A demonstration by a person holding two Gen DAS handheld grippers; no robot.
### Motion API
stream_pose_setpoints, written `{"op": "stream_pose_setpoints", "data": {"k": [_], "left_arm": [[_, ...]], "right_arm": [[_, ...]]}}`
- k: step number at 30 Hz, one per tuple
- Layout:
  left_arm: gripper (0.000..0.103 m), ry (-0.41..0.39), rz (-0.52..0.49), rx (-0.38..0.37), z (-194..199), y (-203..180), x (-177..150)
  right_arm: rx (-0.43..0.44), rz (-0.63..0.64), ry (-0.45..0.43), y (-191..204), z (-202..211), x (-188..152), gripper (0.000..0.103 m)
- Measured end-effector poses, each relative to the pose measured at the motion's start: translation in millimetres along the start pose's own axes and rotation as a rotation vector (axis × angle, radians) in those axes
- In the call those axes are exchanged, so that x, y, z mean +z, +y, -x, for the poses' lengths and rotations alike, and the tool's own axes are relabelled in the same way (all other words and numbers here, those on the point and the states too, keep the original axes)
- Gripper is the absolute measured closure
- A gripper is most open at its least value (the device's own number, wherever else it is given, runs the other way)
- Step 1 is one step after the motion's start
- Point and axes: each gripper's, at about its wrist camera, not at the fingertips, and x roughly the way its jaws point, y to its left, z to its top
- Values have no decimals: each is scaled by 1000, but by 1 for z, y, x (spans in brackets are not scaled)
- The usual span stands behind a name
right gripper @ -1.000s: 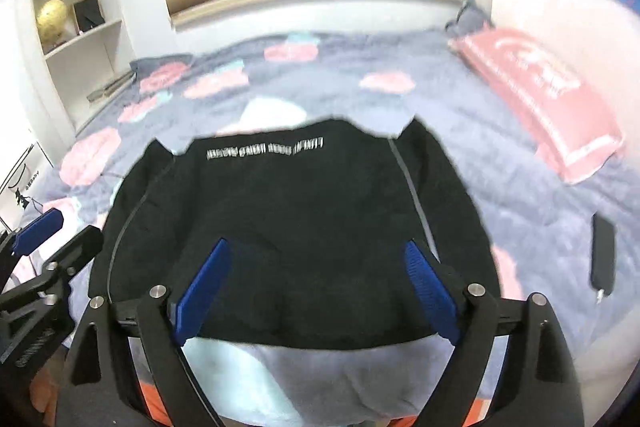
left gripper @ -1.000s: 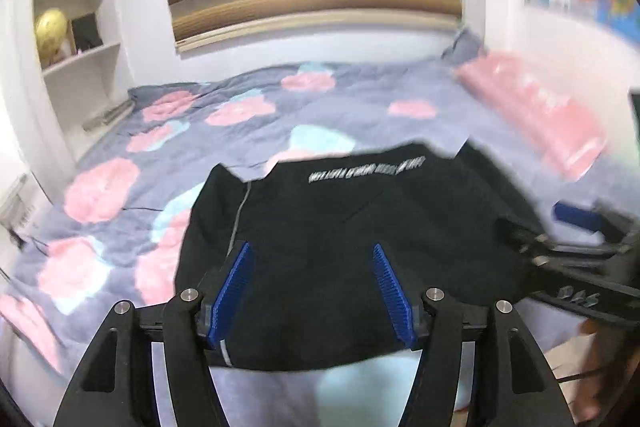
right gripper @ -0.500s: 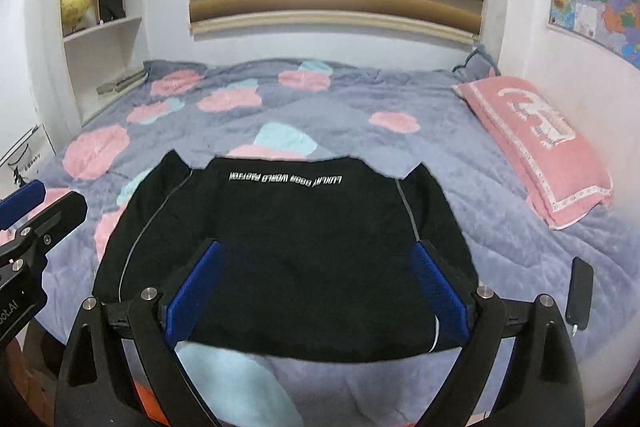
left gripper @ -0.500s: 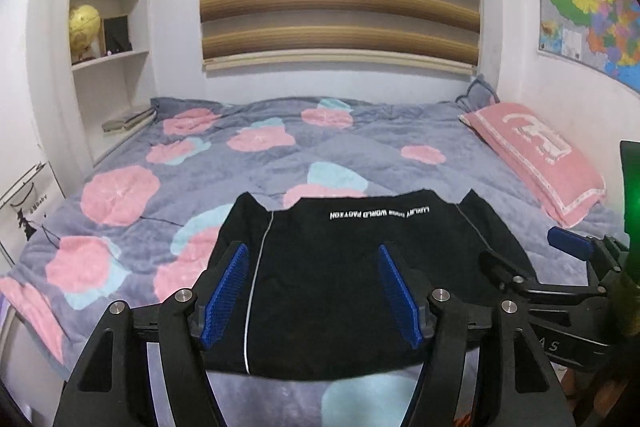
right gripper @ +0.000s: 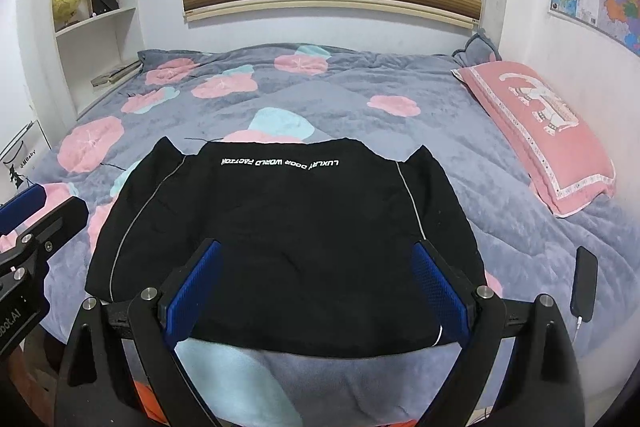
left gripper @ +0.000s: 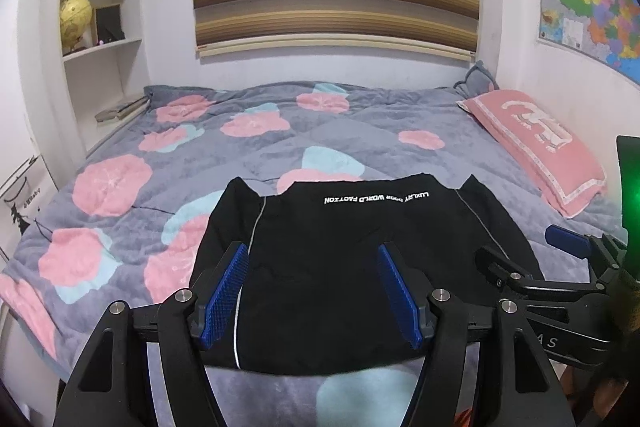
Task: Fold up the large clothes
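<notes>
A black garment (left gripper: 352,267) with a white line of lettering and thin pale side stripes lies folded flat near the front edge of the bed; it also shows in the right wrist view (right gripper: 288,239). My left gripper (left gripper: 314,293) is open and empty, held above the garment's near left part. My right gripper (right gripper: 316,287) is open and empty above the garment's near edge. The right gripper also shows at the right of the left wrist view (left gripper: 560,267), and the left gripper at the left of the right wrist view (right gripper: 32,227).
The bed has a grey quilt (right gripper: 360,83) with pink and teal blotches. A pink pillow (right gripper: 540,131) lies at the right. A dark phone (right gripper: 585,283) with a cable lies on the bed's right front. White shelves (left gripper: 100,39) stand at the left, by a wall.
Both grippers have drawn back and up from the garment, so more of the room is in view. The garment lies still. Both grippers stay open.
</notes>
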Motion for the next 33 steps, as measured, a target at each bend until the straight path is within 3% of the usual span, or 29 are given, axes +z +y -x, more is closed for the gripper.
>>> {"op": "stream_pose_setpoints", "data": {"k": [8, 33], "left_arm": [[35, 27, 37, -76, -5, 3, 0], [35, 43, 1, -15, -13, -10, -7]], "right_arm": [[5, -10, 22, -1, -9, -2, 7], [17, -6, 26, 0, -10, -8, 7]]}}
